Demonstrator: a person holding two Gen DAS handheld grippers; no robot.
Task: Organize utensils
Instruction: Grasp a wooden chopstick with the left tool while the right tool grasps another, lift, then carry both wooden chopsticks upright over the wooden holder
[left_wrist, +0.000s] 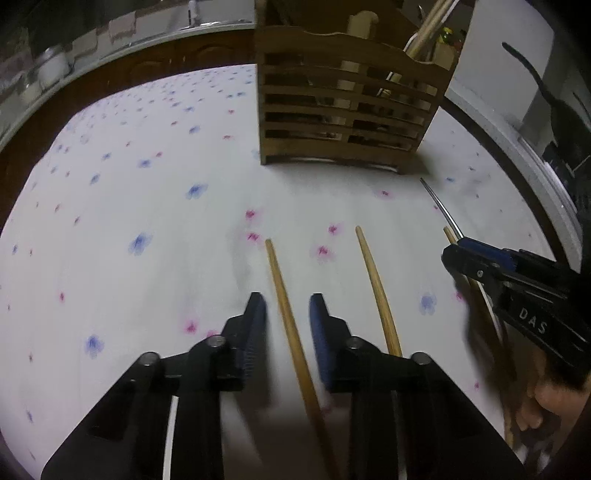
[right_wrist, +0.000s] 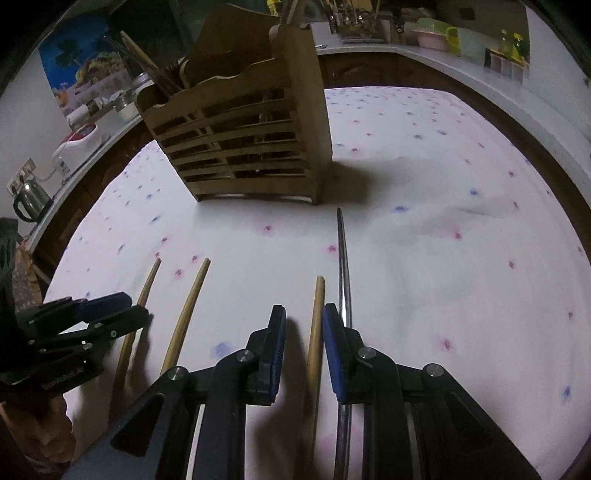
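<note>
Worktop (right_wrist: 424, 277) under a flower-printed cloth, bearing a slatted wooden utensil holder (right_wrist: 243, 147), three wooden chopsticks (right_wrist: 188, 306) and one thin metal utensil (right_wrist: 343, 266) lying flat.

Left gripper (left_wrist: 287, 314), jaws apart, straddling a wooden chopstick (left_wrist: 286, 314) that lies on the floral tablecloth (left_wrist: 147, 221). A second chopstick (left_wrist: 376, 288) lies just beside its right finger. A slatted wooden utensil holder (left_wrist: 343, 110) stands toward the cloth's far edge, with sticks in its right compartment. Near the right edge, the right gripper (left_wrist: 458, 254) is over a third chopstick (left_wrist: 448, 234) and a thin metal utensil (left_wrist: 439, 205); its jaw state is unclear.
</note>
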